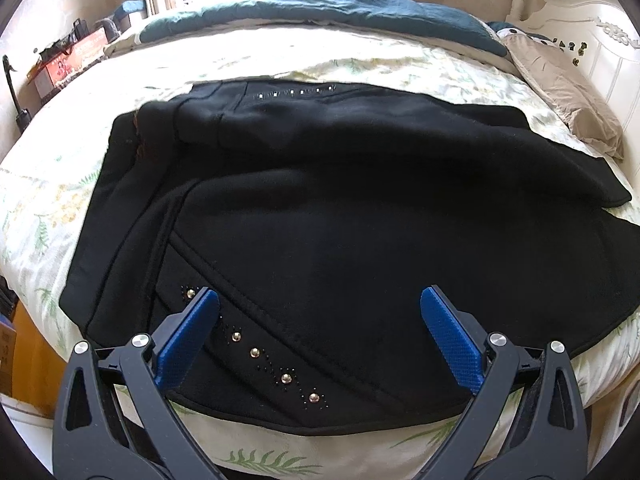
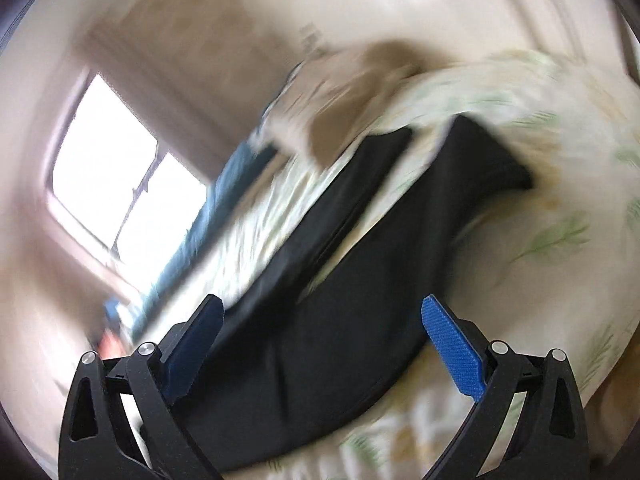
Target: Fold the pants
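Observation:
Black pants with gold studs along the pocket seam lie spread on a floral bedsheet. My left gripper hovers open just above the waist end near the bed's front edge, its blue pads wide apart with nothing between them. In the right wrist view, which is tilted and heavily blurred, the two pant legs run away across the sheet. My right gripper is open above them, holding nothing.
A beige pillow and a white headboard sit at the far right. A teal blanket lies along the bed's far side under a bright window. Boxes stand at the left wall.

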Action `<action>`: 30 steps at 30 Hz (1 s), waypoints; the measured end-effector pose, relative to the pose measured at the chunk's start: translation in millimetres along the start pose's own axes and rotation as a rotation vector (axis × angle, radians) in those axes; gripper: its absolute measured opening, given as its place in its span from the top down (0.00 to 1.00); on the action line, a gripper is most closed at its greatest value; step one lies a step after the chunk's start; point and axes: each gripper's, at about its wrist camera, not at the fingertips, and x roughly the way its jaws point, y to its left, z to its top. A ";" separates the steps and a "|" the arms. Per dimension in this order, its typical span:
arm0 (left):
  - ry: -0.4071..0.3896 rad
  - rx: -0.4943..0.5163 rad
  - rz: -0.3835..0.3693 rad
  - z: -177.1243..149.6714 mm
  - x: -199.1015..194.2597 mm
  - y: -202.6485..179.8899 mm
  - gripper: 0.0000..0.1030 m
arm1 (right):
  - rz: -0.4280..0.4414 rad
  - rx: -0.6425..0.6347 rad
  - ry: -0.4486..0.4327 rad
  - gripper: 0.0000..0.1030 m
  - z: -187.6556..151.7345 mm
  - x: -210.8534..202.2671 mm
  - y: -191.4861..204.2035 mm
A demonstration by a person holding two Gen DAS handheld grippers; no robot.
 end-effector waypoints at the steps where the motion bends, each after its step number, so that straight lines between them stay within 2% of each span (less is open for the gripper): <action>1: -0.001 -0.001 -0.002 -0.6 0.5 0.3 0.02 | 0.013 0.066 -0.018 0.04 9.9 -1.2 -15.0; 2: -0.004 0.001 -0.001 -1.0 0.9 0.1 0.02 | 0.018 0.145 -0.036 0.04 19.1 -0.4 -32.1; 6: -0.004 0.009 0.009 -2.2 3.0 -1.9 0.02 | 0.095 0.333 -0.054 0.04 41.4 14.1 -73.5; 9: -0.001 0.010 0.005 -2.5 3.2 -1.2 0.02 | 0.157 0.369 -0.069 0.05 47.0 24.6 -75.5; 15: 0.001 0.012 0.004 -3.2 4.1 -1.0 0.02 | 0.134 0.408 -0.085 0.07 58.8 34.2 -75.9; 17: 0.002 0.008 0.000 -3.3 4.0 -0.3 0.02 | 0.117 0.421 -0.095 0.26 58.9 34.3 -79.3; 18: 0.002 0.006 -0.001 -3.3 4.3 -0.2 0.02 | 0.111 0.428 -0.081 0.49 59.5 36.6 -82.3; 19: 0.002 0.006 -0.003 -3.3 4.5 -0.1 0.02 | 0.099 0.440 -0.064 0.60 60.2 39.8 -87.0; 22: 0.004 0.012 -0.002 -3.6 5.1 -0.1 0.02 | 0.060 0.467 -0.038 0.77 62.3 49.0 -99.2; 23: 0.004 0.013 -0.003 -3.5 5.0 -0.2 0.02 | 0.058 0.459 -0.045 0.78 63.8 47.5 -99.4; 25: 0.006 0.014 -0.006 -3.6 4.8 0.2 0.02 | 0.034 0.406 -0.090 0.88 69.9 36.1 -96.8; 27: 0.007 0.015 -0.008 -3.4 5.3 0.3 0.02 | -0.001 0.339 -0.130 0.93 78.5 23.0 -94.0; 30: 0.006 0.015 -0.007 -3.3 5.7 -0.2 0.02 | -0.073 0.288 -0.089 0.94 85.9 22.8 -101.3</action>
